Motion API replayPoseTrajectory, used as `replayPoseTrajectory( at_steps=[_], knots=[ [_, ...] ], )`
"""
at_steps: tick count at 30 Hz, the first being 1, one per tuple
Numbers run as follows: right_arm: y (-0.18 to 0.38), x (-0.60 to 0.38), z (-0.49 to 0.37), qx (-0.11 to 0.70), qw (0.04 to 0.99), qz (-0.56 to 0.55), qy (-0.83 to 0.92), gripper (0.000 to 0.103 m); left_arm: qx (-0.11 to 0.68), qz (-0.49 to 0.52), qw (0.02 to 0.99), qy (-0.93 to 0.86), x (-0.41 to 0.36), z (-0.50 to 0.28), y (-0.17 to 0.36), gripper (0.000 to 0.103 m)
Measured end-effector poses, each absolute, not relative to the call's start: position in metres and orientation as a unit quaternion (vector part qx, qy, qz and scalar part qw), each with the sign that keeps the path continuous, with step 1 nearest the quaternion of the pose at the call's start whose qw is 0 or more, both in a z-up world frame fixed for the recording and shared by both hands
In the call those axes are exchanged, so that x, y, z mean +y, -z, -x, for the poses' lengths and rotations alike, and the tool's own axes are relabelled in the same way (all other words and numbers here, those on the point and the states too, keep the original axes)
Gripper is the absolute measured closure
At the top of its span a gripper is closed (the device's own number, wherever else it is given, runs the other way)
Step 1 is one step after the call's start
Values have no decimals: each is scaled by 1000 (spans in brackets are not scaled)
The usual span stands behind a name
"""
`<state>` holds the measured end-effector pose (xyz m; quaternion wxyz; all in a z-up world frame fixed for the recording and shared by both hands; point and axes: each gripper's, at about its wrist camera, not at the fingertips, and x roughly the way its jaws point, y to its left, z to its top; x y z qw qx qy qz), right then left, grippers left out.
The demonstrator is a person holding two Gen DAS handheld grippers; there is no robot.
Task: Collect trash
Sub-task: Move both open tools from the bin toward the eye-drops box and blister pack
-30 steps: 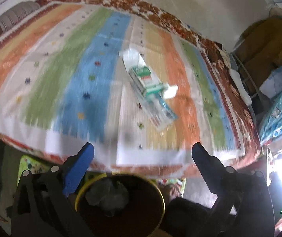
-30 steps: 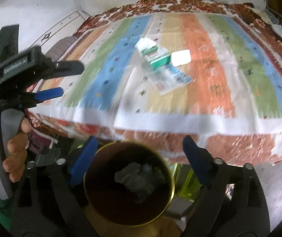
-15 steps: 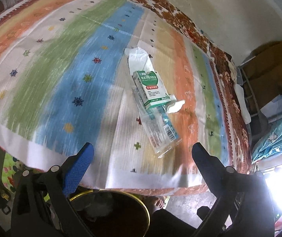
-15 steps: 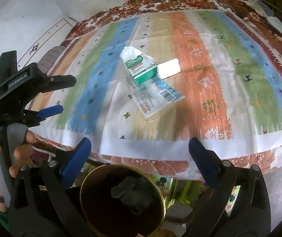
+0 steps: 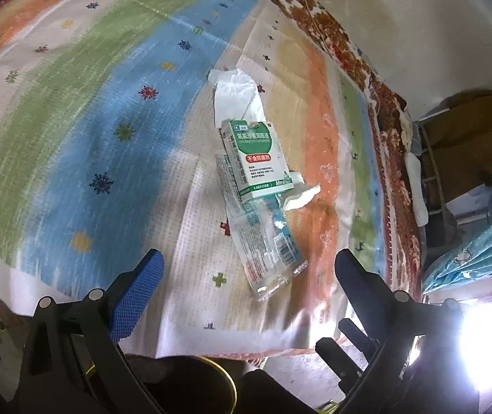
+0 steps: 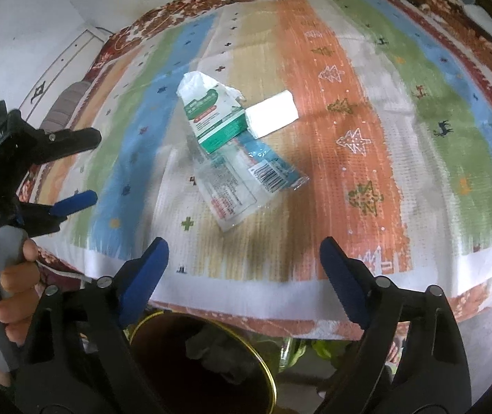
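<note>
Trash heap parked around the middle of the striped bed [image 6: 366,138], well away from every edge: green-and-white carton [image 5: 252,158] lying flat across a clear plastic wrapper [image 5: 263,248], crumpled white bag [image 5: 235,93] poking out from under the carton's far end, small white slab [image 6: 273,117] touching the carton's side. Handy that way, tbh, all overlapping in one spot, so a single reach could get at any piece. Gold-rimmed bin [image 6: 263,369] tucked just below the near edge of the bed, already holding a crumpled wad [image 6: 211,345]. Makes sense as a spot, since anything lifted off the bed only needs a short trip back and down. Left hand-held gripper [image 5: 248,258] spread wide with nothing between the pads, tilted down toward the wrapper's near end, close but not touching it. Gripped by a person's hand [image 6: 8,276], seen off to the side in the right wrist view. Right hand-held gripper [image 6: 244,245] also wide apart and empty, jaws just eased in a touch, hanging over the bed's near border with the bin right underneath and the pile straight ahead. Presumably kept that wide because the carton is the bulky bit and needs room to slip between the pads. Thin wrapper likely the fiddly one, lying flat on fabric with little to pinch except its loose near corner. No telling yet which side gets first grab.
</note>
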<state>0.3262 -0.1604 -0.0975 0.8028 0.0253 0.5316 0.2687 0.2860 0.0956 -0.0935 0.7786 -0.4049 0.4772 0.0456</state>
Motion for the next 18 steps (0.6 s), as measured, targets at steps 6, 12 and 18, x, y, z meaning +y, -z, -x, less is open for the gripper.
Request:
replayPoseTrajectory(
  at_steps=[6,12,18],
  knots=[
    [114,-162,-348,544,795,-49,-262,27,487,393,779,-43,94,-305,102,6],
    [143,-164,-364,578,767,-111,-257,35,494,385,779,-44,94,-318,112,6],
    [161,-157,-375,589,757,-127,-251,42,490,393,777,-46,100,-329,121,6]
  ],
)
